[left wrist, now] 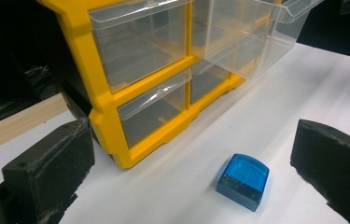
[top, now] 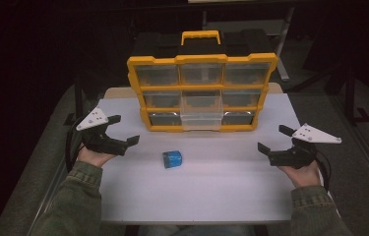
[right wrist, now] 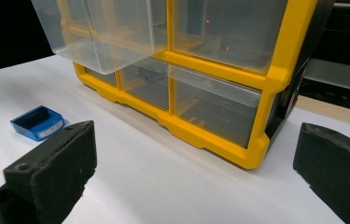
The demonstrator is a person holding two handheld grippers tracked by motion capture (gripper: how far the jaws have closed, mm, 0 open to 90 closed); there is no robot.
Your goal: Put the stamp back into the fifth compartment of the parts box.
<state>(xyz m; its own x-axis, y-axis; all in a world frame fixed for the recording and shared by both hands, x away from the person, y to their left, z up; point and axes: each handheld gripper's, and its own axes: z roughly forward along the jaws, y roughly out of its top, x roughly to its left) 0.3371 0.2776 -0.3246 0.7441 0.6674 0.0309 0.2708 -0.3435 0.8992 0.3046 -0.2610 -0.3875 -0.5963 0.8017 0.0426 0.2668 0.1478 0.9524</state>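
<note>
From the high view I have a white table (top: pixel 197 182) with a yellow-framed organizer (top: pixel 201 93) standing upright at its far side, three rows of three clear drawers facing me and a yellow handle (top: pixel 200 36) on top. The middle drawer (top: pixel 201 105) is pulled out toward me; in the left gripper view its front lip is cut off by the top edge, and in the right gripper view only its lower corner is in frame. I cannot make out whether any drawer holds anything, since the clear plastic only gives back reflections and dim shapes. A small blue box (top: pixel 172 159) lies on the table in front of the organizer, well apart from it and roughly between my two tools; the left gripper view shows its translucent curved top (left wrist: pixel 243 181), while the right gripper view shows an open hollow side with a pale label I cannot read (right wrist: pixel 38 122). My left gripper (top: pixel 121 131) rests at the table's left edge with its jaws spread wide and nothing between them. My right gripper (top: pixel 275 138) sits at the right edge, also spread wide and empty. The room behind the organizer is too dark to read.
</note>
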